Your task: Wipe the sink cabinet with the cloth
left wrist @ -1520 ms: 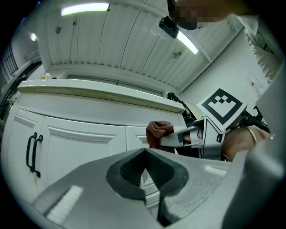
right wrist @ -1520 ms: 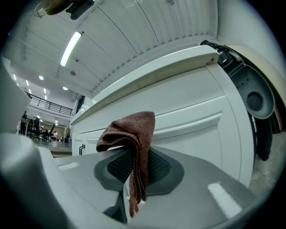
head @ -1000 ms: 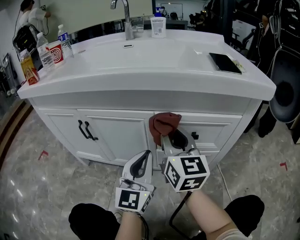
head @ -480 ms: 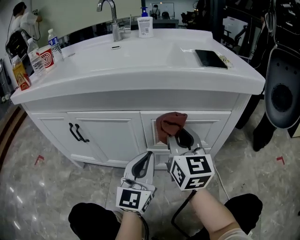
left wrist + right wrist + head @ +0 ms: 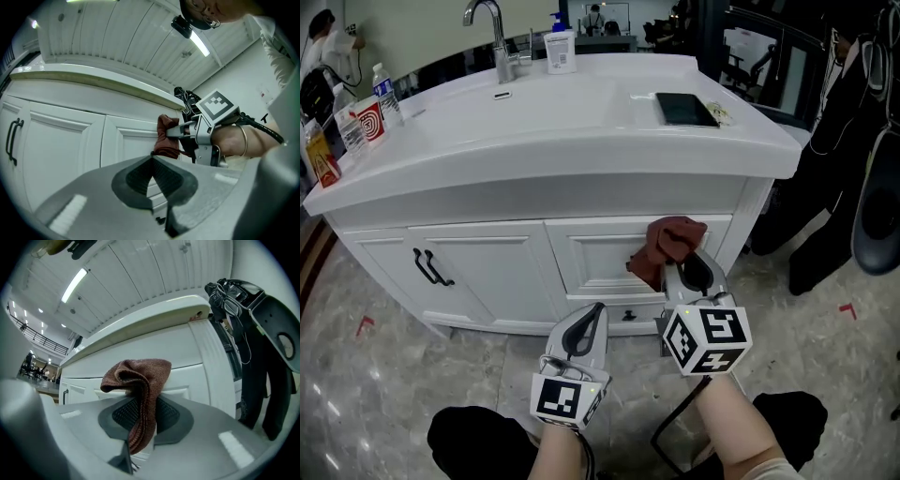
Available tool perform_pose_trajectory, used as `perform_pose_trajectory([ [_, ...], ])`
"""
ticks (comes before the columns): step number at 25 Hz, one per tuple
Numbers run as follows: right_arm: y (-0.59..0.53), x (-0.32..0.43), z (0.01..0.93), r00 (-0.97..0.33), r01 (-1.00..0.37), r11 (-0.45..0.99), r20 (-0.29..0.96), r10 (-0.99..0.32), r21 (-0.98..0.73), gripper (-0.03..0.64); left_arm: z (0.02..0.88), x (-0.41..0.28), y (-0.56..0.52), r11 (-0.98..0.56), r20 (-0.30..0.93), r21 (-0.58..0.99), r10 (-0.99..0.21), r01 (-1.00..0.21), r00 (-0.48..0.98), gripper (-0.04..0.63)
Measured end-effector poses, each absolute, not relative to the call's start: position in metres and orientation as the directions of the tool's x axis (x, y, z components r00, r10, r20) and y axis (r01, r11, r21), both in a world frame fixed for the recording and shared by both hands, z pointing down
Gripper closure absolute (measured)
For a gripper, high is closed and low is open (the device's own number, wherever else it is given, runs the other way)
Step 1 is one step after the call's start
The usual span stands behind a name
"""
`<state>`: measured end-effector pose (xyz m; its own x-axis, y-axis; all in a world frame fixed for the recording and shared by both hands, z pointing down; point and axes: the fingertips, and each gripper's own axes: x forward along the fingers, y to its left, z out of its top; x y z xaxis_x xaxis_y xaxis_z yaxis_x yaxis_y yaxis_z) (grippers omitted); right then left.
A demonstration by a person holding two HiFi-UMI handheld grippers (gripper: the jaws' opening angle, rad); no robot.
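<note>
A bunched reddish-brown cloth (image 5: pixel 667 246) is pressed against the top drawer front of the white sink cabinet (image 5: pixel 487 267), near its right end. My right gripper (image 5: pixel 682 262) is shut on the cloth (image 5: pixel 140 390), which hangs down between its jaws. The left gripper (image 5: pixel 592 314) hangs lower, in front of the cabinet's bottom drawer, jaws shut with nothing in them. From the left gripper view (image 5: pixel 152 159), the cloth (image 5: pixel 166 138) and the right gripper (image 5: pixel 199 131) show against the drawer panel.
On the white countertop (image 5: pixel 581 141) sit a faucet (image 5: pixel 492 33), a soap bottle (image 5: pixel 560 49), a black tablet (image 5: pixel 684 110) and bottles and cartons (image 5: pixel 347 127) at the left. Black door handles (image 5: pixel 429 269) are at the cabinet's left. Black chairs (image 5: pixel 862 169) stand right.
The right gripper has carried the cloth to the right along the top drawer front, from near the cabinet's middle toward its right end. The left gripper has stayed put.
</note>
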<state>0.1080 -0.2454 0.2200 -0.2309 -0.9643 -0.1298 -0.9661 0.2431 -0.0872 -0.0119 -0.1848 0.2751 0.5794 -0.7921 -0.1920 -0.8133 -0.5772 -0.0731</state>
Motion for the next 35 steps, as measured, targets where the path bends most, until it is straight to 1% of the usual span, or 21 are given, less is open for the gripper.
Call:
perform_pose_trajectory([
  [10, -0.233, 0.189, 0.225, -0.059, -0.989, 0.072, -0.105, -0.993, -0.127, 0.522, 0.282, 0.017, -0.173, -0.617, -0.178, -0.076, -0.764, -0.783, 0.620, 0.595],
  [12, -0.229, 0.198, 0.230, -0.026, -0.990, 0.038, -0.091, -0.996, -0.133, 0.523, 0.286, 0.017, -0.171, -0.617, -0.179, -0.064, -0.766, -0.784, 0.617, 0.595],
  [14, -0.225, 0.196, 0.237, -0.026, -0.991, 0.036, -0.078, -0.997, -0.133, 0.525, 0.287, 0.013, -0.168, -0.607, -0.189, -0.069, -0.771, -0.792, 0.608, 0.595],
  [19, -0.217, 0.153, 0.250, -0.109, -0.988, 0.114, -0.052, -0.993, -0.108, 0.526, 0.293, -0.002, -0.164, -0.588, -0.173, -0.114, -0.782, -0.801, 0.598, 0.595],
  [28, -0.235, 0.007, 0.267, -0.372, -0.922, 0.375, -0.043, -0.927, -0.100, 0.526, 0.297, -0.070, -0.175, -0.507, -0.162, -0.080, -0.843, -0.858, 0.513, 0.595],
  [31, -0.245, -0.026, 0.278, -0.415, -0.905, 0.414, -0.017, -0.910, -0.095, 0.526, 0.296, -0.090, -0.177, -0.486, -0.165, -0.057, -0.857, -0.872, 0.488, 0.595],
  [35, -0.259, -0.045, 0.290, -0.427, -0.898, 0.423, 0.007, -0.904, -0.124, 0.526, 0.292, -0.109, -0.180, -0.460, -0.182, -0.034, -0.870, -0.887, 0.458, 0.595],
])
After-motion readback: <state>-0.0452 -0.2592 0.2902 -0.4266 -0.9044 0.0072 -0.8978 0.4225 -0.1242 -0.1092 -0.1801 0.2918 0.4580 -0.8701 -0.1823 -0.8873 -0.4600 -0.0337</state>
